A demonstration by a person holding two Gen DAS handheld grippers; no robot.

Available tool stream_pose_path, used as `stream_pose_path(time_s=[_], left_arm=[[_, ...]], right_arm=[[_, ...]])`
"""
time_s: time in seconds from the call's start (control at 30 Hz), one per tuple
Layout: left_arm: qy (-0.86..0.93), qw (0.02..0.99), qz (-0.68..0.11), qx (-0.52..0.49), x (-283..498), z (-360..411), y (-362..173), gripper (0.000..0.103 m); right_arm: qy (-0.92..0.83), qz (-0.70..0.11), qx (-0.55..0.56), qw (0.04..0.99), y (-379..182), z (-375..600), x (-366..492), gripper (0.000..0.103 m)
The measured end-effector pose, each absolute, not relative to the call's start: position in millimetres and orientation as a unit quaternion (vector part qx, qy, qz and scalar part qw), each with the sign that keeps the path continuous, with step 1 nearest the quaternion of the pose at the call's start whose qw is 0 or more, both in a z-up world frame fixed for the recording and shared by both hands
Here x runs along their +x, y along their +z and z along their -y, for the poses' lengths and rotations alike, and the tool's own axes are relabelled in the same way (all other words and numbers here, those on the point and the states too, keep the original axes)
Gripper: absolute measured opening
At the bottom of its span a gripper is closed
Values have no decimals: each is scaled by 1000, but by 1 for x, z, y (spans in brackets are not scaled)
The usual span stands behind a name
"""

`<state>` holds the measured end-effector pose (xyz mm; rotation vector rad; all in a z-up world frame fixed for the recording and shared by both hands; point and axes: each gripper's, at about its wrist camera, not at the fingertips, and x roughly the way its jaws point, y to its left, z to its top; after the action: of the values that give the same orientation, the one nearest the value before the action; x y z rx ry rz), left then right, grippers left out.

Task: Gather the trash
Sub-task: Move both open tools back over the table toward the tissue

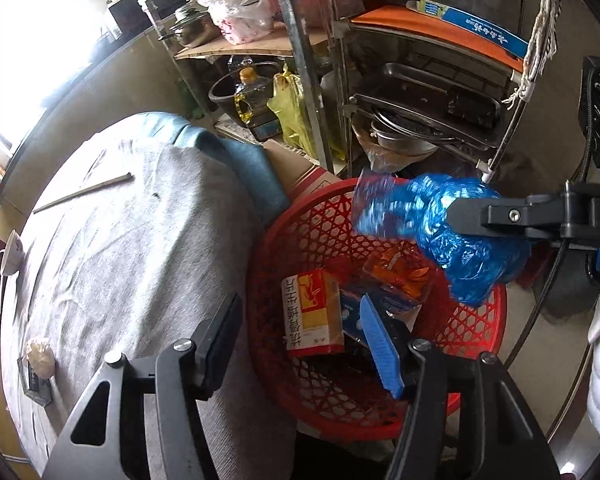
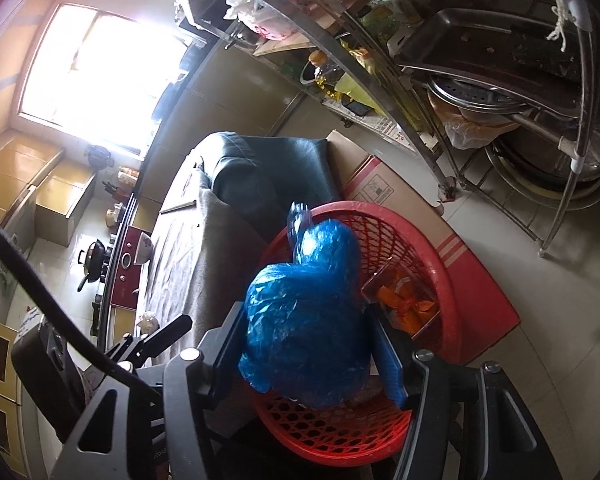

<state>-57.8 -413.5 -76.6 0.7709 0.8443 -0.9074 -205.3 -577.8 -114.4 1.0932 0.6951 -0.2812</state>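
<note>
The right tongs (image 2: 308, 352) hold a crumpled blue plastic bag (image 2: 304, 320) between both pads, over the red basket (image 2: 440, 272) beside the table (image 1: 120, 240) with grey cloth. The left tongs (image 1: 300, 344) are partly open and hold nothing; below them, a red-yellow box (image 1: 312, 312) lies in the basket.
</note>
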Motion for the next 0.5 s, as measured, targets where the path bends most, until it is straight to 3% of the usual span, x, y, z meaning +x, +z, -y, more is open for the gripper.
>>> stream_pose_path(time_s=[0.5], left_arm=[[-338,811,-391,274,-10,296,-42,64]], right_arm=[[-100,-312,471,819,-78,553,-176,64]])
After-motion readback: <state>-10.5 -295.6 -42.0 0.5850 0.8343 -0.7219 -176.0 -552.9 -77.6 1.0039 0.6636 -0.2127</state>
